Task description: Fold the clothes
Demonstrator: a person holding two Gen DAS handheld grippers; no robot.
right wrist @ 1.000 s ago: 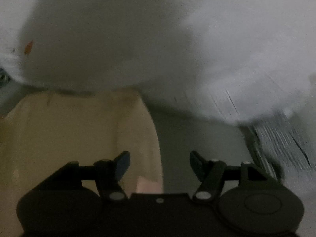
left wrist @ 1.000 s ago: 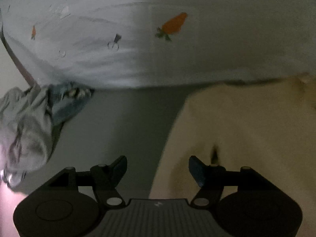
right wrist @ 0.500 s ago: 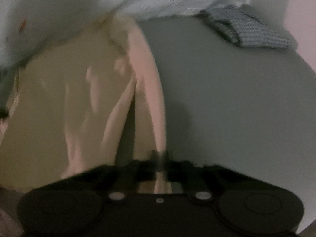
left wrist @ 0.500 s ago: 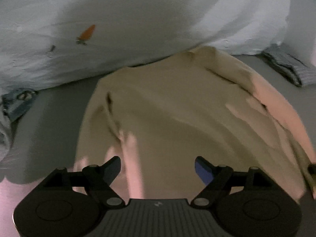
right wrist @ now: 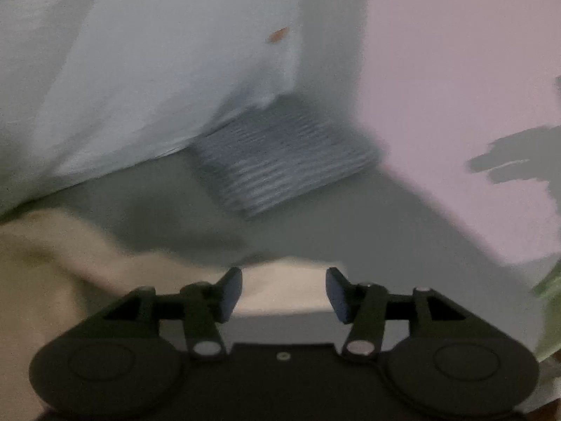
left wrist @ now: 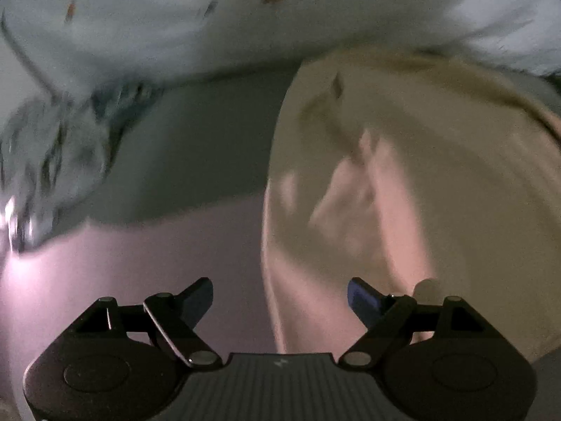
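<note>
A cream-yellow garment (left wrist: 413,182) lies spread on the bed, filling the right half of the left wrist view. My left gripper (left wrist: 280,298) is open, over the garment's left edge, holding nothing. In the right wrist view a part of the cream garment (right wrist: 70,263) lies at the lower left, with a fold of it reaching between the fingers. My right gripper (right wrist: 284,294) is open just above that fold.
A white duvet with carrot prints (left wrist: 245,10) is bunched along the far side. A crumpled grey-blue garment (left wrist: 52,154) lies at the left. A folded grey striped cloth (right wrist: 280,161) lies ahead of the right gripper, beside the duvet (right wrist: 140,70). The grey bedsheet (left wrist: 196,147) lies between them.
The right gripper was shut on the cream garment's edge half a second ago and has opened and turned right. The left gripper shifted left, off the garment's middle to its left edge.
</note>
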